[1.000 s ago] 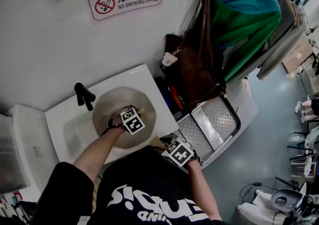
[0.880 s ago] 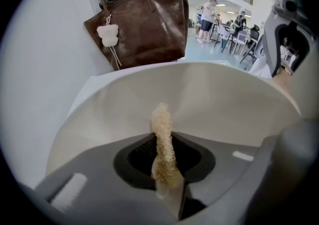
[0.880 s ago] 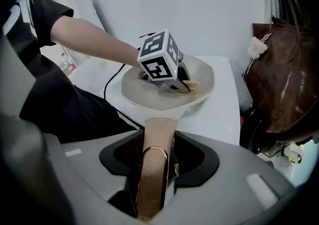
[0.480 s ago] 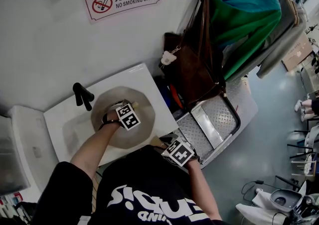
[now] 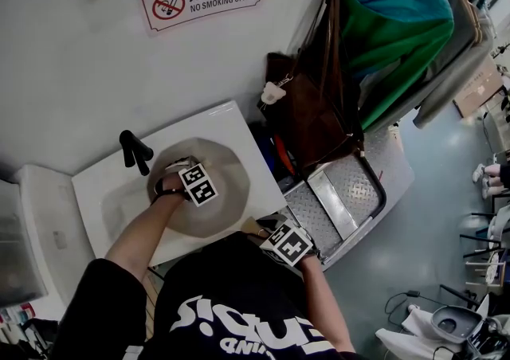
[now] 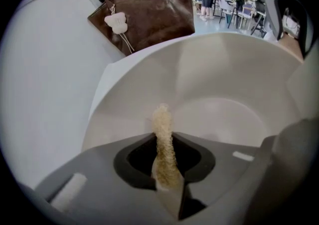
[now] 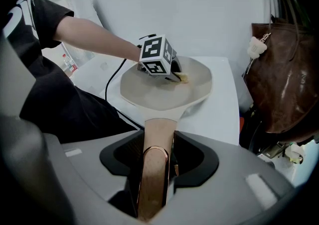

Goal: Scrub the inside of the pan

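While the right gripper (image 7: 155,167) clamps the pan handle (image 7: 158,137) out past the counter's front edge, the pan (image 7: 164,89) sits toward the white counter's (image 7: 222,114) right edge. Left gripper (image 6: 167,169) pinches a fibrous scrub pad (image 6: 162,134), tip inside the bowl by its far-left wall. Scrubbing looks mid-course. No residue visible, remaining coverage unclear.

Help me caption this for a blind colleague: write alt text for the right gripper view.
The right gripper clamps the handle of a pale pan resting on a white counter. The left gripper, on a bare arm, holds a scrubber inside the pan; a brown bag hangs at right.
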A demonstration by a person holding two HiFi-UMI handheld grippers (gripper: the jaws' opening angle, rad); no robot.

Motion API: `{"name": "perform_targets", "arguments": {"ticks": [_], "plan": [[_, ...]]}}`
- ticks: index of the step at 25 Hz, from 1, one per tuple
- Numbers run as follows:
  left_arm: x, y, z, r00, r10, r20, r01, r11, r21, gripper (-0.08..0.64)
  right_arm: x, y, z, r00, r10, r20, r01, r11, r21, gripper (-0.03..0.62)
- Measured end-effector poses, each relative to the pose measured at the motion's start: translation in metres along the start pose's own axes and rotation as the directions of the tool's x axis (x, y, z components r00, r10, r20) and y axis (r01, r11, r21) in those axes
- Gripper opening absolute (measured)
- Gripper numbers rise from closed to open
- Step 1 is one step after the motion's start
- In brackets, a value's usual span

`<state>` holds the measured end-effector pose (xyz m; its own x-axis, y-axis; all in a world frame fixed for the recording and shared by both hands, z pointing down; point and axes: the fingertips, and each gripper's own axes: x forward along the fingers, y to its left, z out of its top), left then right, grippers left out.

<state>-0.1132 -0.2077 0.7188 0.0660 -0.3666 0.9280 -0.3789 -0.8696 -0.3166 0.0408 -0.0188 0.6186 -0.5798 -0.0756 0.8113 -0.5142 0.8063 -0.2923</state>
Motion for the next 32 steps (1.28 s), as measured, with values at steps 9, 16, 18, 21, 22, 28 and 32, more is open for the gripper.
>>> {"name": "perform_targets", "arguments": {"ticks": [9,16,18,21,22,28,32], "plan": [[-0.012,-0.007,-0.032,0.991,-0.046,-0.122,0.058,0.994,0.094,0.069,-0.002,0.001,0.001,1.0,0.006,0.019,-0.006,1.0,0.001,0.193],[-0.027,-0.03,-0.048,0.967,-0.177,-0.183,0.192,0.979,0.069,0.069,-0.002,0.001,0.002,0.999,0.014,0.032,-0.014,1.0,0.002,0.193],[-0.033,-0.041,-0.051,0.955,-0.223,-0.194,0.239,0.969,0.061,0.069,-0.002,0.001,0.003,0.999,0.021,0.04,-0.021,1.0,0.003,0.193],[-0.04,-0.057,-0.052,0.941,-0.274,-0.198,0.294,0.953,0.074,0.069,-0.003,0.002,0.003,0.999,0.021,0.039,-0.021,1.0,0.001,0.195],[-0.042,-0.062,-0.052,0.937,-0.289,-0.197,0.308,0.949,0.074,0.069,-0.003,0.002,0.003,0.999,0.019,0.04,-0.019,1.0,-0.001,0.195],[-0.053,-0.089,-0.049,0.907,-0.386,-0.169,0.397,0.917,0.036,0.071,-0.004,0.003,0.006,0.998,0.025,0.053,-0.025,1.0,-0.008,0.195],[-0.058,-0.107,-0.049,0.867,-0.465,-0.178,0.47,0.883,-0.016,0.071,-0.005,0.002,0.006,0.998,0.029,0.049,-0.029,1.0,-0.009,0.195]]}}
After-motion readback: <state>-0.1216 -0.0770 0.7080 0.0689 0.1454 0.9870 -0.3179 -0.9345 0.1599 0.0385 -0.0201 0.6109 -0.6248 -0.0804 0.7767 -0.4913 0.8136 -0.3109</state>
